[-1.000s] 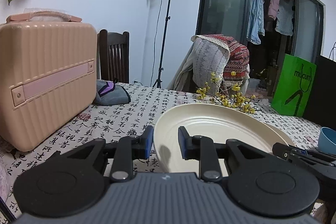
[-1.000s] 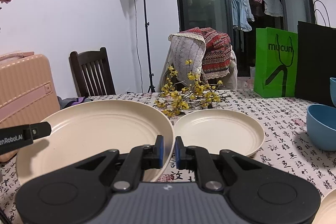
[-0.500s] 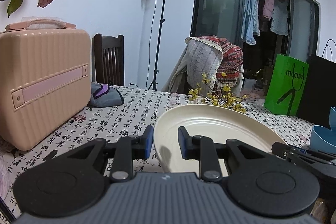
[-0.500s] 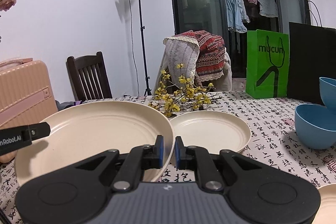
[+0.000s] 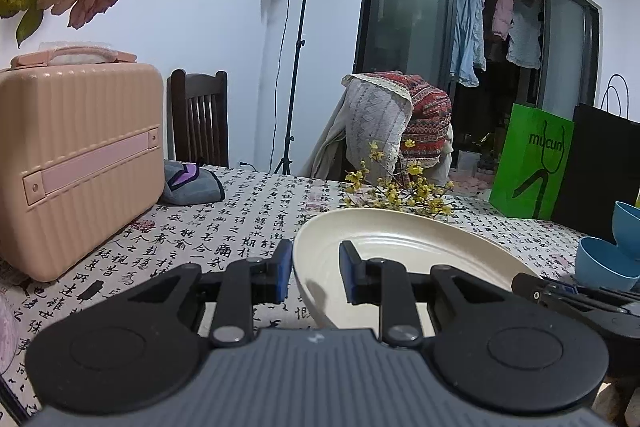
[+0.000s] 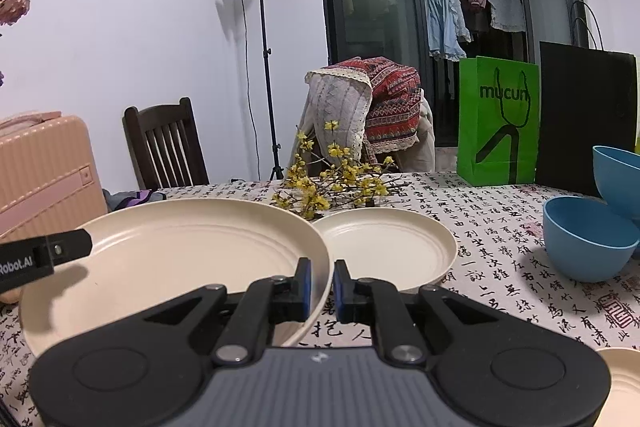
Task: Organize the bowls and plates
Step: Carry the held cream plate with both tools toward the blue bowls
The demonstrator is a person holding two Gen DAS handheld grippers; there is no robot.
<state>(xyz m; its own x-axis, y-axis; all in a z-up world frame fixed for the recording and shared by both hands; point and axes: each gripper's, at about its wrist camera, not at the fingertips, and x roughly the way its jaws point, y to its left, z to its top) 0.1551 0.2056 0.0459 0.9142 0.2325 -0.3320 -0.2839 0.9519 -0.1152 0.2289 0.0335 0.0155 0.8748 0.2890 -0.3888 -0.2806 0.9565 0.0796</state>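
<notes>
A large round cream plate [image 6: 172, 247] with faint concentric ridges hangs tilted above the table, gripped at opposite edges by both grippers. The right gripper [image 6: 320, 287] has its blue-padded jaws closed almost fully on the plate's right rim, one pad inside the rim and one outside. The left gripper [image 5: 316, 271] straddles the plate's left rim with its jaws only a little apart: the left pad touches the outer wall, while the right pad sits over the inner face, and whether it presses there cannot be told. In the right wrist view the left gripper's black finger shows at the plate's far-left edge.

Just right of the held plate, a smaller cream plate [image 6: 392, 247] lies flat on the white tablecloth printed with black calligraphy [image 6: 500, 287]. Further right stands a blue bowl [image 6: 588, 239], with a second blue bowl [image 6: 618, 175] tilted behind it. The rim of another cream plate [image 6: 624, 383] peeks in at the near right corner. A sprig of small yellow flowers [image 6: 336, 183] lies beyond the plates. At the left stands a ribbed peach-pink case [image 5: 80, 163], and at the far right a green paper bag [image 6: 496, 123]
</notes>
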